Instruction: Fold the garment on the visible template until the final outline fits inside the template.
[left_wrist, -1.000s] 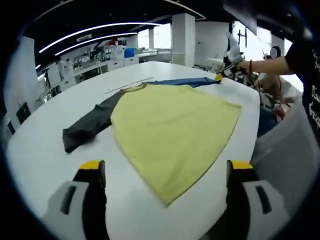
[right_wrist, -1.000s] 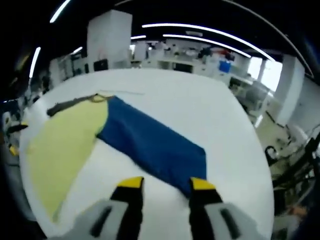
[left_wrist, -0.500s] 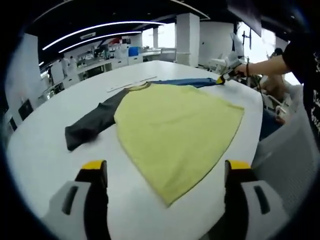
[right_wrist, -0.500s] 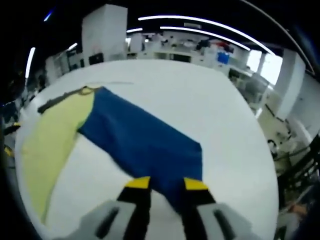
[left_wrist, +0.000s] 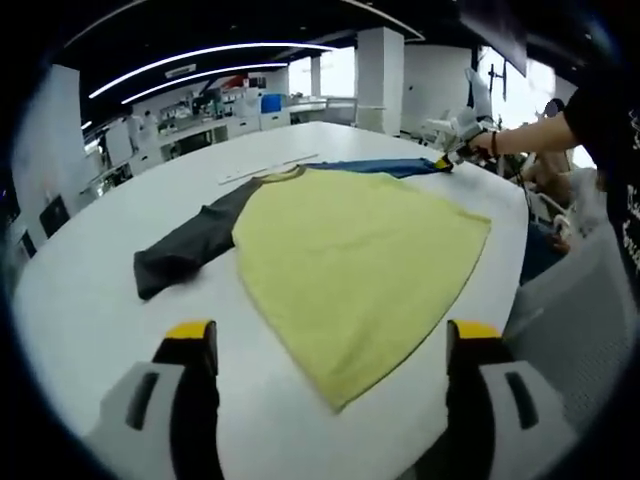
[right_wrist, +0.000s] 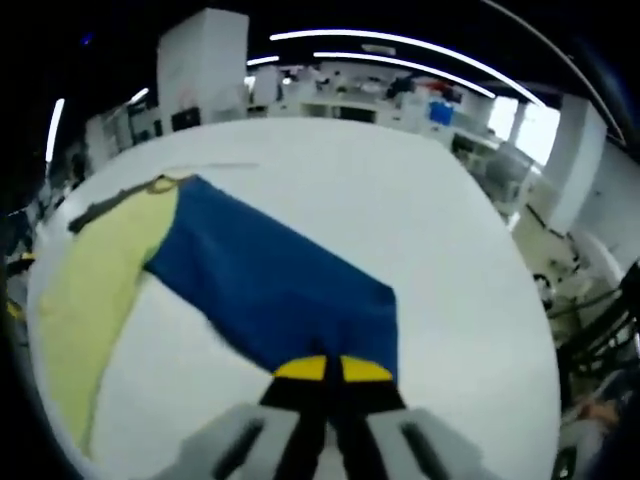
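The left gripper view looks from low over the near edge of a white table, facing across it toward the far room. Its own left gripper rises from the bottom of the frame, and the garment spreads through the middle, some way off. At upper right of the frame the right gripper shows small, at the far edge.

The right gripper view looks from that opposite side, closer in, down onto the table. The right gripper rises at bottom centre, right at the garment's blue sleeve.

Both views share the tabletop and the garment, seen from opposing ends.
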